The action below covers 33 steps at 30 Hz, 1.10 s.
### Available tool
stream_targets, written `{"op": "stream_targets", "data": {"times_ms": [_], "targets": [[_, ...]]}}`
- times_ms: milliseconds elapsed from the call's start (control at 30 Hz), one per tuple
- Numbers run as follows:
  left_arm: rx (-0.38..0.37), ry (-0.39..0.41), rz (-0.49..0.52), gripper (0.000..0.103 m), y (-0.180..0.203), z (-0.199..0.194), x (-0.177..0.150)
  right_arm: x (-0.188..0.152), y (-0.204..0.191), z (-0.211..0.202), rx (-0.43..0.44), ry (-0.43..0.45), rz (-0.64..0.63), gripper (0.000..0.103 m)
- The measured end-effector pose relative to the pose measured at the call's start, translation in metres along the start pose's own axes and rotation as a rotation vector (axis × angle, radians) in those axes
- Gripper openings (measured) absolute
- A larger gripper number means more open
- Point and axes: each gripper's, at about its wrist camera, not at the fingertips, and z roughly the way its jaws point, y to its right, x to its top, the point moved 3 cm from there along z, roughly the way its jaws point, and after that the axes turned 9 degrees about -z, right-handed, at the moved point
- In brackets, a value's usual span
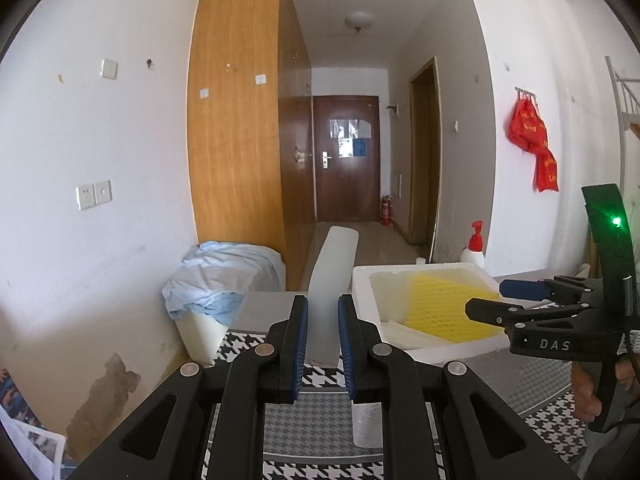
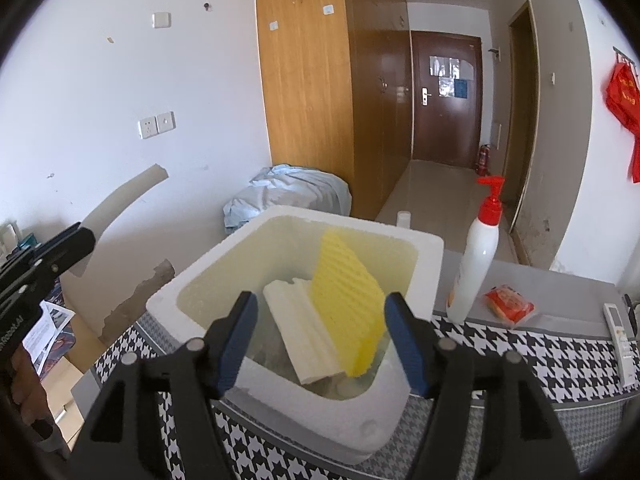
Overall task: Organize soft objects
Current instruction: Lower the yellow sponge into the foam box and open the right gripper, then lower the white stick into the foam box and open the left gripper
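My left gripper (image 1: pixel 323 320) is shut on a long, pale, translucent foam strip (image 1: pixel 334 276) that stands up and away from its blue pads. In the right wrist view the same strip (image 2: pixel 128 196) arcs up at the left. To its right stands a white styrofoam box (image 1: pixel 364 292), (image 2: pixel 224 264). Inside the box a yellow foam mesh sheet (image 2: pixel 348 308) leans on a white foam piece (image 2: pixel 296 332). My right gripper (image 2: pixel 322 340) hovers open over the box's near rim, pads off the yellow sheet; in the left wrist view the right gripper (image 1: pixel 486 298) reaches in from the right.
A white pump bottle with a red top (image 2: pixel 476 256), a red packet (image 2: pixel 510 306) and a remote (image 2: pixel 620 332) lie right of the box on the houndstooth tablecloth (image 2: pixel 520 364). A bin draped in blue cloth (image 1: pixel 224 276) and a wooden wardrobe (image 1: pixel 236 120) stand beyond the table.
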Motion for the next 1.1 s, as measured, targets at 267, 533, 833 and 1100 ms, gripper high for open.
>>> {"op": "stream_targets", "data": {"times_ms": [267,533,833,1100], "targets": [[-0.020,-0.006,0.000,0.017,0.005,0.002,0.001,-0.002,0.005,-0.013,-0.017,0.026,-0.001,0.078],[-0.046,-0.007,0.018,0.017,0.015,0.007,0.002,-0.004,0.017,-0.021,-0.038,0.045,0.035,0.094],[-0.081,-0.013,0.027,0.017,0.028,0.012,0.004,-0.008,0.025,-0.031,-0.072,0.053,0.039,0.094],[-0.112,-0.030,0.038,0.017,0.042,0.020,0.007,-0.014,0.036,-0.042,-0.100,0.068,0.043,0.094]]}}
